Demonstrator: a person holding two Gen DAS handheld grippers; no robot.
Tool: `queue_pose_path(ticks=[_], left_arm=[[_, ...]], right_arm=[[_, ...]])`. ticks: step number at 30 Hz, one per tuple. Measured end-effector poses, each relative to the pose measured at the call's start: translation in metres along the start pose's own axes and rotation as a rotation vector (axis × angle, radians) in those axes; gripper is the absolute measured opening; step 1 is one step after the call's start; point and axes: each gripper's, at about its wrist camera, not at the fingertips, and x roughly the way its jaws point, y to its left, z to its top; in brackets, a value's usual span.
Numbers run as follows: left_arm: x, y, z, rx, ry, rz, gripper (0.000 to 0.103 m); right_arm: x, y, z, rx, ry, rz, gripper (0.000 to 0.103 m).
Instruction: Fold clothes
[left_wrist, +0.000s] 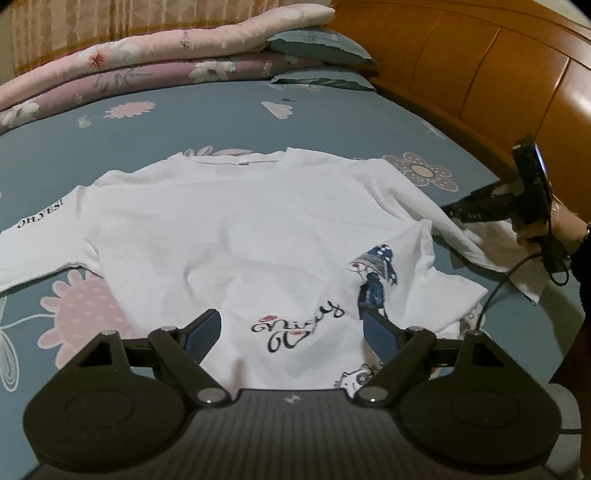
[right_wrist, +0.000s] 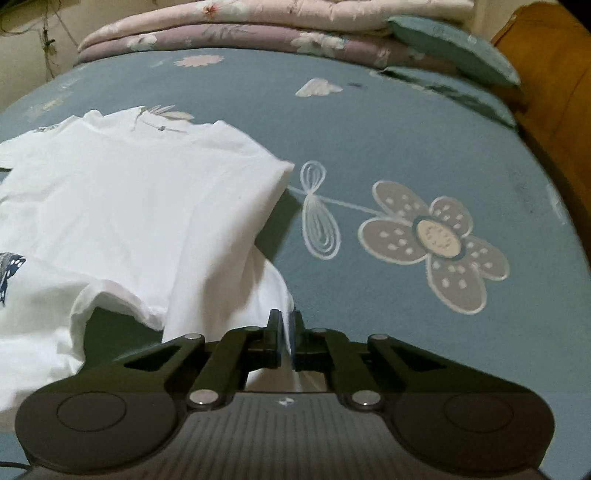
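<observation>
Right claw (right_wrist: 284, 332) pinching white shirt's (right_wrist: 129, 206) sleeve, left claw (left_wrist: 291, 332) spread above its hem, bedsheet (right_wrist: 369, 140) beneath.

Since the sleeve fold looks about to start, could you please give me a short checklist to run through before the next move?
1. Right tongs shut on the right sleeve of the white T-shirt: ok, white cloth sits between the closed pads.
2. Left tongs open and free: ok, they hang wide over the hem, holding nothing.
3. T-shirt body lying flat on the bed sheet: ok, apart from a ruck near the gripped sleeve.
4. Left sleeve spread out: ok.
5. Landing area on the shirt clear: ok.
6. How many layers of cloth are pinched: cannot tell.
</observation>
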Motion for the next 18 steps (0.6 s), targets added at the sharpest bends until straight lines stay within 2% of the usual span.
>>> queue_pose_path(ticks=[3, 9, 11, 14, 15, 16, 18], left_arm=[[-0.003, 0.001, -0.001, 0.004, -0.004, -0.003, 0.084], [-0.005, 0.008, -0.001, -0.012, -0.013, 0.004, 0.084], [-0.004, 0.01, -0.001, -0.016, -0.013, 0.003, 0.084], [-0.003, 0.013, -0.001, -0.017, -0.014, -0.001, 0.084], [-0.003, 0.014, -0.001, -0.016, -0.017, -0.005, 0.084], [-0.004, 0.015, -0.001, -0.019, -0.019, -0.01, 0.084], [-0.004, 0.019, -0.001, -0.03, -0.024, -0.022, 0.084]], right_arm=[[-0.006, -0.002, 0.007, -0.005, -0.022, -0.078, 0.004], [-0.014, -0.034, 0.026, 0.021, -0.039, -0.262, 0.004], [-0.012, -0.042, 0.029, 0.036, -0.028, -0.26, 0.004], [0.0, -0.043, 0.031, 0.01, 0.044, -0.281, 0.004], [0.005, -0.042, 0.031, 0.002, 0.068, -0.288, 0.011], [0.009, -0.042, 0.032, -0.005, 0.092, -0.296, 0.013], [0.002, -0.044, 0.037, 0.036, 0.04, -0.244, 0.015]])
